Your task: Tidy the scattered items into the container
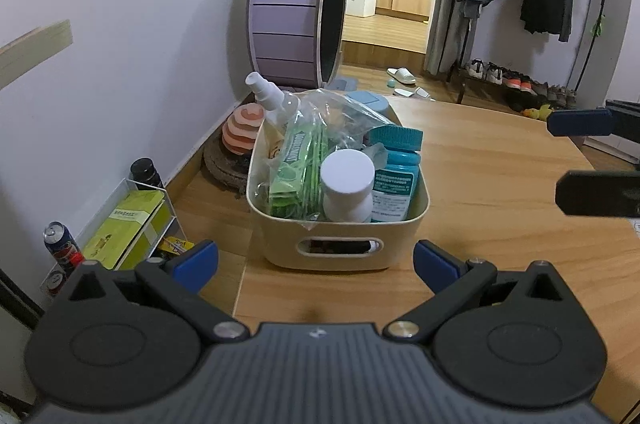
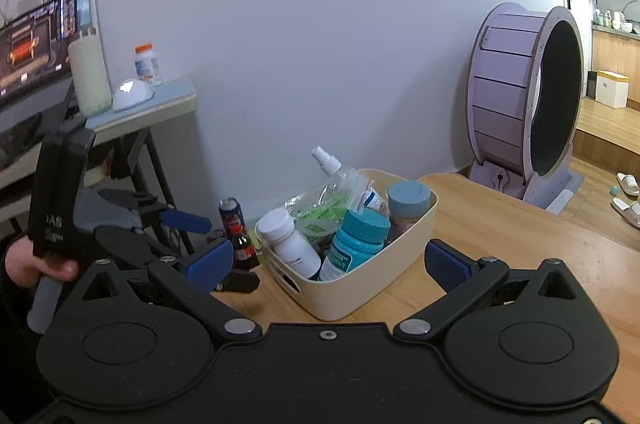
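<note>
Both grippers empty and spread wide, the cream bin (image 1: 338,224) already packed on the wooden table (image 1: 500,184)

The left gripper (image 1: 316,260) hangs just near of the bin's handle slot, fingers well apart, nothing between them; the right gripper (image 2: 328,264) sits off to the right, equally wide and empty; inside the bin stand a white bottle (image 1: 347,186), a teal-capped bottle (image 1: 396,172), a spray bottle (image 1: 268,94) and a crinkly clear bag of green packets (image 1: 304,160); the bottles look rigid, light and a bit slick, best pinched across the cap or body; the bag is soft and will slump (grab a bunched fold); no loose item shows on the tabletop, so the job looks about done; open board lies right and near, but the table's left edge runs close beside the bin, with a drop to the floor clutter.
</note>
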Demonstrator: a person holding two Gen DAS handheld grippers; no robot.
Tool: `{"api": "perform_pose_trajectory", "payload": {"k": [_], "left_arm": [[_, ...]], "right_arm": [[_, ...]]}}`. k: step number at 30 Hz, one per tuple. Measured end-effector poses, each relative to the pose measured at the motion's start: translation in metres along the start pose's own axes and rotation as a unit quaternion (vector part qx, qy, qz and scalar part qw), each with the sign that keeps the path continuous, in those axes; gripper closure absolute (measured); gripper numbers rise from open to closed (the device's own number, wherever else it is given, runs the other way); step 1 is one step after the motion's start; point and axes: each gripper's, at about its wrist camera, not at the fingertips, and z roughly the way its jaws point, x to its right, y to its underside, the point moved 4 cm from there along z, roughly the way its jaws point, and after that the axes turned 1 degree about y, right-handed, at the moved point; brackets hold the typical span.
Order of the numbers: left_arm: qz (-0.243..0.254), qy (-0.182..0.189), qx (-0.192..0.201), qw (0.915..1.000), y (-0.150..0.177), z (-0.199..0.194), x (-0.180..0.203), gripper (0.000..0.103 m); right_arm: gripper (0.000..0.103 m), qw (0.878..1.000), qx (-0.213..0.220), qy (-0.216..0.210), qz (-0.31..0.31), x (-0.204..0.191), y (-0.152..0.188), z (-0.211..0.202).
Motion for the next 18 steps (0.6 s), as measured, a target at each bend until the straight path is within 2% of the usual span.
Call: {"api": "perform_pose_trajectory", "payload": {"k": [18], "left_arm": [[0.005,-0.006,-0.007,0.9999,0.0012,0.0059,0.0021,0.000]], "right_arm": [[0.000,0.999,-0.027,-0.006,-0.020,-0.0077,0.0041,0.0020]]}}
